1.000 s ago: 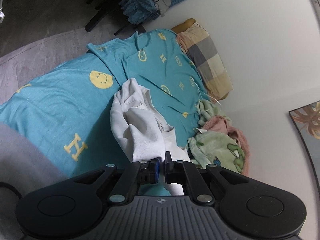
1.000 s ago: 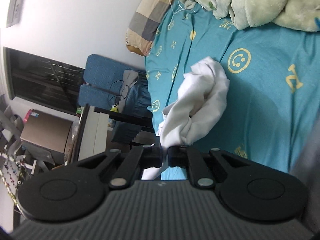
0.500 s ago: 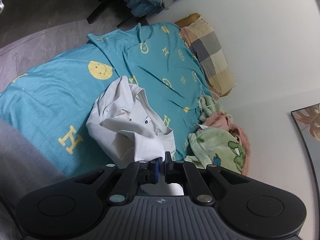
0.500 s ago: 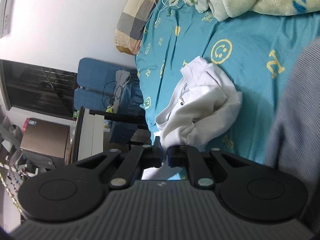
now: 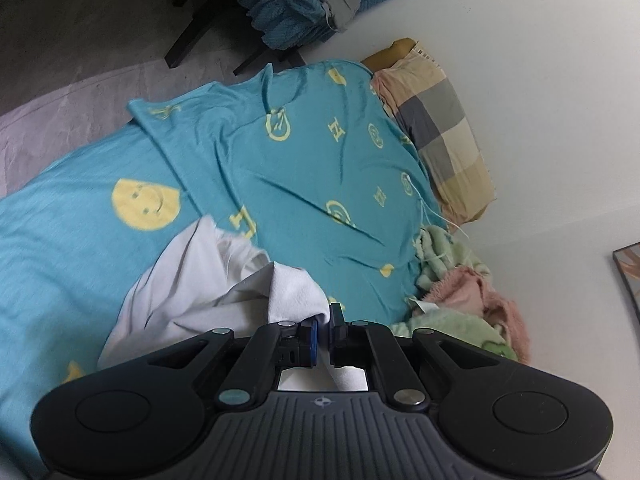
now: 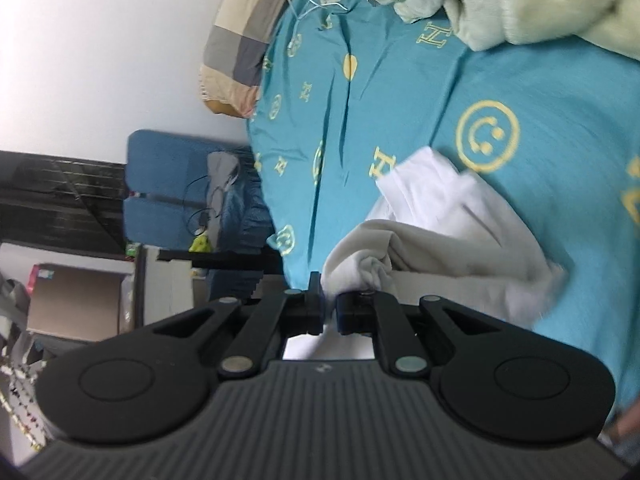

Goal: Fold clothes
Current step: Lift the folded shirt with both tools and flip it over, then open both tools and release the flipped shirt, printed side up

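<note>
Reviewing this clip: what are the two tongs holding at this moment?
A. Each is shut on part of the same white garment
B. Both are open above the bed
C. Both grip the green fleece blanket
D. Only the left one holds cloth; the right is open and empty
A: the left tongs and the right tongs each pinch a bunched edge of the white garment, which drapes onto the teal bedsheet.

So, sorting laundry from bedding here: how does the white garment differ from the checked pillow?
The plain white garment is crumpled and pinched by the left gripper and right gripper; the beige-and-grey checked pillow lies untouched against the wall. The garment is mid-bed, the pillow at its end. Both rest on the teal sheet.
</note>
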Tool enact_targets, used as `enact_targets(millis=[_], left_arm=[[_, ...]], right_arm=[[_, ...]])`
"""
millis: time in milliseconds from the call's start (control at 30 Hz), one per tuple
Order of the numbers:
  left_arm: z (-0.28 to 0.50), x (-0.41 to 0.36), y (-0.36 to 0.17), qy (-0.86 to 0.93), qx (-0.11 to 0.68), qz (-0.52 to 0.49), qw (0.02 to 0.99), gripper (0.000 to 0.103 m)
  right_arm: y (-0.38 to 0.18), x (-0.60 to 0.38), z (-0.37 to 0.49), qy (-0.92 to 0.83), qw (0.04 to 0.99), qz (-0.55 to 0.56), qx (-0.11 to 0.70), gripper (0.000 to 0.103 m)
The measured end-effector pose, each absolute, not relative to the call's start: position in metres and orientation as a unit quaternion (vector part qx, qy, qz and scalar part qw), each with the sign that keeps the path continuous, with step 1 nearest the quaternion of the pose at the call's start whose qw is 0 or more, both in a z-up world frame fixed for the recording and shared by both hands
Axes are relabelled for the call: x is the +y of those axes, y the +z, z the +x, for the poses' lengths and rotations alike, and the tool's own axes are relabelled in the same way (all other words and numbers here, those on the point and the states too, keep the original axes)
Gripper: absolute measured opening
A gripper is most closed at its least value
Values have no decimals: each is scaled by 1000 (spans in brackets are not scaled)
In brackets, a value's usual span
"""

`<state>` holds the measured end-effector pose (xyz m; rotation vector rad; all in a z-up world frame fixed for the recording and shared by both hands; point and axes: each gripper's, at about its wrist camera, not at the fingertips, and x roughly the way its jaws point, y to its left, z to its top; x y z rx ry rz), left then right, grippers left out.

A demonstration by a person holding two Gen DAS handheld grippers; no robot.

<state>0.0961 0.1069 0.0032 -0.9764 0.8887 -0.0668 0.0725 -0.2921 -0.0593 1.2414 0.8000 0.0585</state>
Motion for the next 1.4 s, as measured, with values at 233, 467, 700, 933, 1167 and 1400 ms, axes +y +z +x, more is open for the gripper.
enact_targets(millis=[233, 467, 700, 933, 1167, 1400], left_arm=[[180, 96, -64, -42, 444, -409, 796, 6], [210, 82, -98, -65, 458, -351, 814, 6], [197, 57, -76, -89, 430, -246, 864, 42], [172, 22, -60, -89, 384, -77, 916, 70], [172, 17, -91, -86, 413, -21, 907, 70], [158, 19, -79, -88, 403, -16, 911, 70]], right_arm=[[-87, -295, 128, 8, 733, 558, 389, 9], [-121, -301, 157, -4, 724, 552, 413, 10], [-129, -299, 173, 14, 746, 520, 414, 41], [-89, -262, 171, 60, 862, 341, 371, 78], [-110, -228, 184, 63, 894, 187, 403, 77], [-102, -223, 174, 64, 902, 169, 392, 77]])
